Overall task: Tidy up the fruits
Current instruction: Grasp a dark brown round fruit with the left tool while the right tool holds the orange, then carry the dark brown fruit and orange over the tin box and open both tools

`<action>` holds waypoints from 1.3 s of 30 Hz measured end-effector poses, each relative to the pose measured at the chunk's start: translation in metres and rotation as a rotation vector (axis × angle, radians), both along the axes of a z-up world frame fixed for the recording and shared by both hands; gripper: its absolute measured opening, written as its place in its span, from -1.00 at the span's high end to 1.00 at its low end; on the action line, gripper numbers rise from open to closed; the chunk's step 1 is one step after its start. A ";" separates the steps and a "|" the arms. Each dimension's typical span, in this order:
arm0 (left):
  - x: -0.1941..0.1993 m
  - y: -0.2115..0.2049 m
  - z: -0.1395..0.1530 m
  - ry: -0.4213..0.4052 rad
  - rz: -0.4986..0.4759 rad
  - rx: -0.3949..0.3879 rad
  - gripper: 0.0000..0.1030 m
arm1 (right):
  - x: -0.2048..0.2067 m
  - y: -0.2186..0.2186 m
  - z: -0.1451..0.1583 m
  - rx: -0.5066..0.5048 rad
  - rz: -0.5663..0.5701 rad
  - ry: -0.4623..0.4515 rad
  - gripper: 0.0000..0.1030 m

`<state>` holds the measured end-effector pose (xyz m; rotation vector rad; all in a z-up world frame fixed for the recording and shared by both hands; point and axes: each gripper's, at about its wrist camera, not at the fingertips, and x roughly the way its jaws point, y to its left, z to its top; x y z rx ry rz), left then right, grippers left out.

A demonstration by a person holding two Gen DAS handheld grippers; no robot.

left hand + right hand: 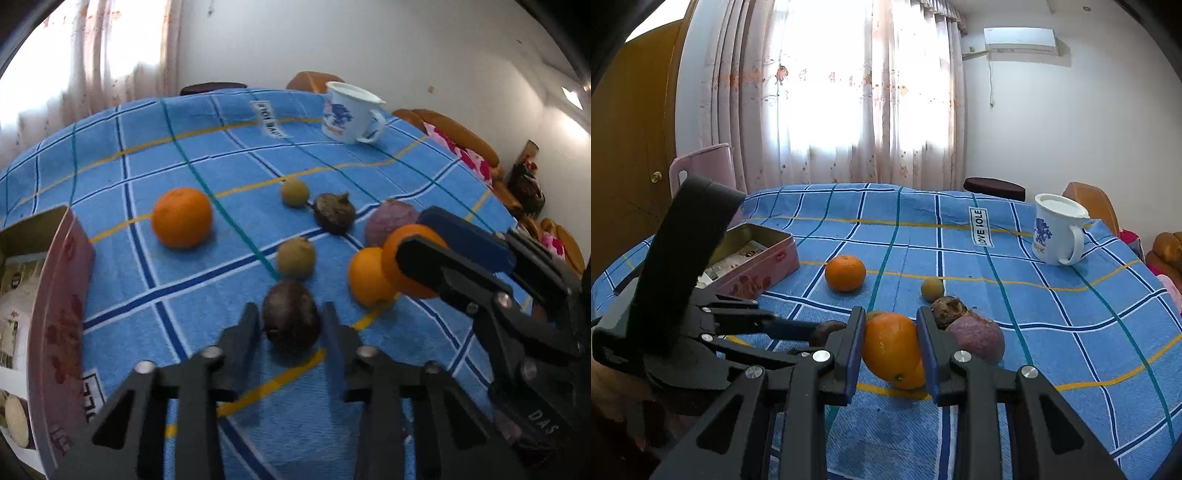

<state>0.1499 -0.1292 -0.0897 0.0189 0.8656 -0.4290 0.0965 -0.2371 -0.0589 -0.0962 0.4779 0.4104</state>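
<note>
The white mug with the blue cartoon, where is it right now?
The white mug stands upright at the far right of the blue checked cloth, past the fruit, right of the sewn label.

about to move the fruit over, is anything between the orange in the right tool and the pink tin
Yes. The left tool reaches across the direct line from the gripped orange to the pink tin. A loose orange sits just right of that path.

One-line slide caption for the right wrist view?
Right gripper fingers closed around an orange above the blue checked cloth.
</note>
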 end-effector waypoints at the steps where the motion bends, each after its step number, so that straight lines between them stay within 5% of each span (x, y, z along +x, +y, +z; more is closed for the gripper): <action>1: -0.001 -0.001 0.001 -0.006 0.002 0.007 0.36 | -0.001 -0.001 0.001 0.002 -0.002 -0.004 0.42; 39: -0.047 0.036 0.039 -0.368 0.209 0.023 0.36 | -0.011 0.020 0.020 0.059 0.053 -0.142 0.42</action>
